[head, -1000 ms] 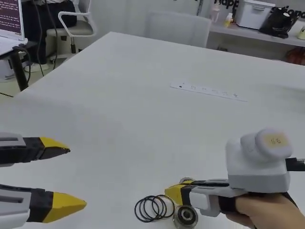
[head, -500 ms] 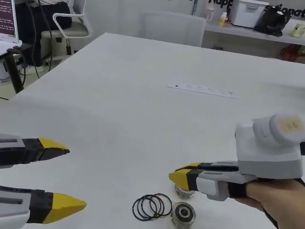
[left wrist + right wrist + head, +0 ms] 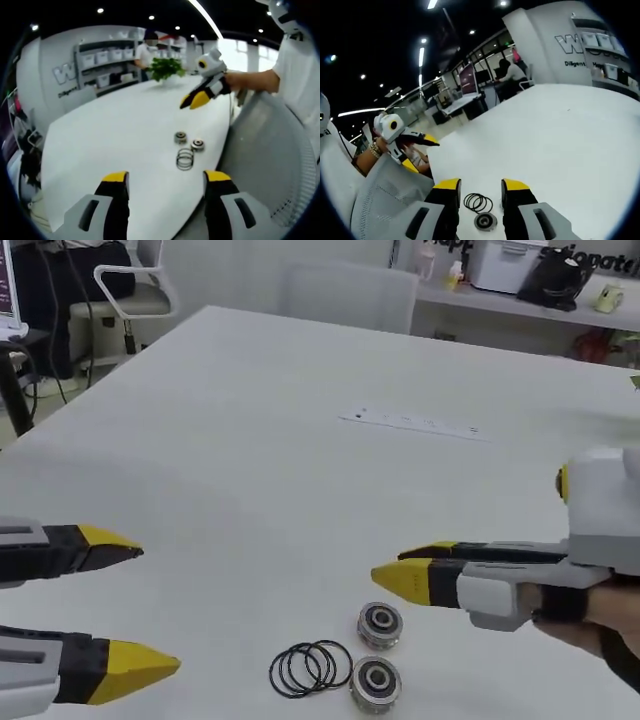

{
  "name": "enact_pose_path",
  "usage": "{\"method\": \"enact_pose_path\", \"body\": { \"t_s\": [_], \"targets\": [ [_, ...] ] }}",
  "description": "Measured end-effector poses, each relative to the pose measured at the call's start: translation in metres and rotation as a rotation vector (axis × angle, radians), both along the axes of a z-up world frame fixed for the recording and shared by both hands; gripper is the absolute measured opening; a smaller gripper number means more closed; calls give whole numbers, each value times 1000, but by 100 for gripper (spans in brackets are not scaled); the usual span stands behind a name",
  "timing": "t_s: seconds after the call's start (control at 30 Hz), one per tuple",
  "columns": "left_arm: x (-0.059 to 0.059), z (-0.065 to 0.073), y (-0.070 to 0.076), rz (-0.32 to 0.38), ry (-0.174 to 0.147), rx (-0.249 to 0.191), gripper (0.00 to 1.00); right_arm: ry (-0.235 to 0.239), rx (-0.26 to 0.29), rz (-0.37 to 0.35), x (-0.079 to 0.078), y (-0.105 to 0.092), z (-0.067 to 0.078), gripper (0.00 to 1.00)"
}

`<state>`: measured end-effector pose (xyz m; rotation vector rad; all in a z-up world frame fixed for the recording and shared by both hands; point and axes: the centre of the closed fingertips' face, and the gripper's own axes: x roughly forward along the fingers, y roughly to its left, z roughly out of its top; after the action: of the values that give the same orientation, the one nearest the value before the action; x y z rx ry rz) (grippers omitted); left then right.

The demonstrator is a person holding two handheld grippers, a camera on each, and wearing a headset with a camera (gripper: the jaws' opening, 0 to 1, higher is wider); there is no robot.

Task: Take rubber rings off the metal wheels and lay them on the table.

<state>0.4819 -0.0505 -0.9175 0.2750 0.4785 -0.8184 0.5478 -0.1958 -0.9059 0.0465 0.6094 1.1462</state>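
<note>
Two small metal wheels (image 3: 380,623) (image 3: 374,680) lie flat on the white table (image 3: 250,440) near its front edge. Beside them on the left lies a loose pile of black rubber rings (image 3: 310,668). My right gripper (image 3: 400,565) hovers open just above and right of the wheels, holding nothing. The rings (image 3: 478,202) and one wheel (image 3: 485,221) show between its jaws in the right gripper view. My left gripper (image 3: 135,605) stands wide open at the far left, well away from the rings (image 3: 185,159) and the wheels (image 3: 180,137) (image 3: 197,145).
A white power strip (image 3: 415,425) lies across the middle of the table. A grey chair (image 3: 345,295) stands at the far edge, with a shelf of boxes (image 3: 520,265) behind it. An office chair (image 3: 140,290) stands at the back left.
My right gripper has lifted and drawn back to the right, off the wheels, uncovering the farther wheel. The left gripper has stayed put. The head view has shifted a little.
</note>
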Motion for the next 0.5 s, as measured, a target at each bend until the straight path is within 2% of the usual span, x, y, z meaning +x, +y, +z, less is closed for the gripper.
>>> {"method": "enact_pose_path", "body": {
  "t_s": [0.2, 0.3, 0.43, 0.5],
  "targets": [
    [0, 1, -1, -3, 2, -7, 62, -50, -7, 33, -8, -12, 11, 44],
    [1, 1, -1, 3, 3, -14, 65, -91, -20, 38, -10, -21, 13, 47],
    [0, 1, -1, 5, 9, -17, 66, -103, -15, 35, -15, -29, 13, 50],
    [0, 0, -1, 7, 9, -19, 67, -124, -16, 35, -17, -34, 11, 53]
  ]
}}
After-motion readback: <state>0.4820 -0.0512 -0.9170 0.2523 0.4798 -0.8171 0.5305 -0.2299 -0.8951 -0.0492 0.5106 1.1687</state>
